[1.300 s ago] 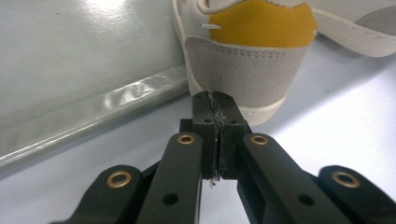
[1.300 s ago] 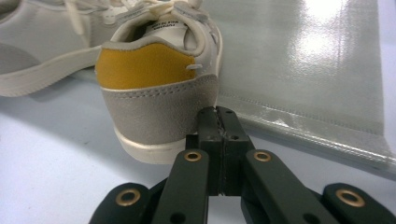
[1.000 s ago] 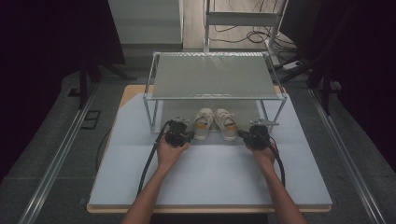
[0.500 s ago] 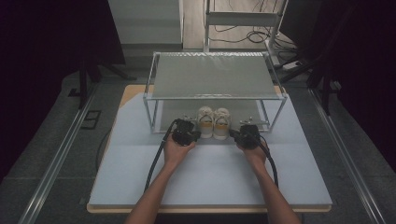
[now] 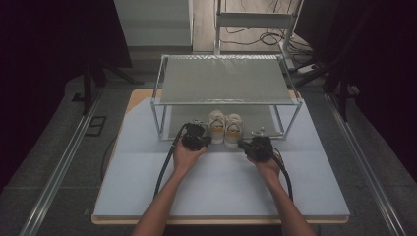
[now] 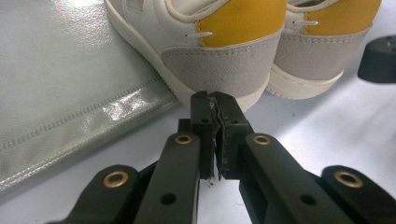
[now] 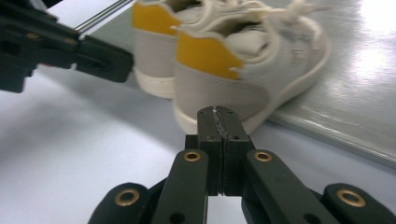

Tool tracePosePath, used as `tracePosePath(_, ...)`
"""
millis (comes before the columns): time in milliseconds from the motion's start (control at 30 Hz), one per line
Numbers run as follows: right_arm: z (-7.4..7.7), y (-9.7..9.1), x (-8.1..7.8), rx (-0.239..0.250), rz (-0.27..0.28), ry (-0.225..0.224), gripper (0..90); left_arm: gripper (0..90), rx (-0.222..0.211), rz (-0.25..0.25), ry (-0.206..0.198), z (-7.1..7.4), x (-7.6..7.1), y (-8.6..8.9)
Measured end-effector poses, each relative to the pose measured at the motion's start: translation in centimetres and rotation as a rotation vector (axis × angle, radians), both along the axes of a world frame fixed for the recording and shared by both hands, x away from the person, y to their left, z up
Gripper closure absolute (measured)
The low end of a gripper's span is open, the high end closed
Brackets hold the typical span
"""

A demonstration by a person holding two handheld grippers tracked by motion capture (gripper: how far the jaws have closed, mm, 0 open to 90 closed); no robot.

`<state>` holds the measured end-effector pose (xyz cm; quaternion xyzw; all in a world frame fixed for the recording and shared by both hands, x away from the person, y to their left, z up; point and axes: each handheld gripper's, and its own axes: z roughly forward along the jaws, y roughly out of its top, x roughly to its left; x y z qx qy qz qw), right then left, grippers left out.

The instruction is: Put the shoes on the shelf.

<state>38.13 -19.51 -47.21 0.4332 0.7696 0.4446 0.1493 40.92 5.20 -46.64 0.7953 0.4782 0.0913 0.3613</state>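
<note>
A pair of white shoes with yellow heel tabs stands side by side on the silver mat under the metal rack (image 5: pixel 226 101), heels toward me: the left shoe (image 5: pixel 216 125) (image 6: pixel 224 56) and the right shoe (image 5: pixel 233 129) (image 7: pixel 219 84). My left gripper (image 5: pixel 208 140) (image 6: pixel 214 100) is shut and empty, its tips right at the left shoe's heel sole. Shut and empty too, my right gripper (image 5: pixel 241 144) (image 7: pixel 218 114) points at the right shoe's heel from the other side. The left gripper (image 7: pixel 70 51) also appears beyond the shoes in the right gripper view.
The rack's upper shelf (image 5: pixel 226 78) overhangs the shoes, with thin metal legs (image 5: pixel 158 123) at its corners. The silver mat (image 6: pixel 70 93) (image 7: pixel 345 93) lies on the pale blue tabletop (image 5: pixel 221 187). Cables trail from both grippers toward the near edge.
Both hands have moved inward from either side toward the shoes' heels. The two shoes now sit closer together.
</note>
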Motion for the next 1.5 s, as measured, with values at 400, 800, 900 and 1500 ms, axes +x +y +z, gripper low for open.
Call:
tracePosePath(400, 0.1, 0.8, 0.5, -0.011, -0.003, -0.012, 89.4, 86.8, 0.006, 0.005, 0.001, 0.0, 0.0, -0.1)
tracePosePath(800, 0.4, 0.6, 2.0, -0.030, -0.041, -0.013, 89.4, 86.8, 0.003, 0.004, 0.003, 0.0, 0.0, -0.2)
tracePosePath(900, 0.4, 0.6, 2.4, -0.044, -0.058, -0.016, 89.4, 86.8, 0.001, 0.003, 0.002, 0.0, 0.0, -0.1)
tracePosePath(1500, -0.7, -0.5, 4.5, -0.005, -0.157, -0.014, 88.3, 85.3, 0.002, 0.004, -0.002, 0.0, 0.1, -0.1)
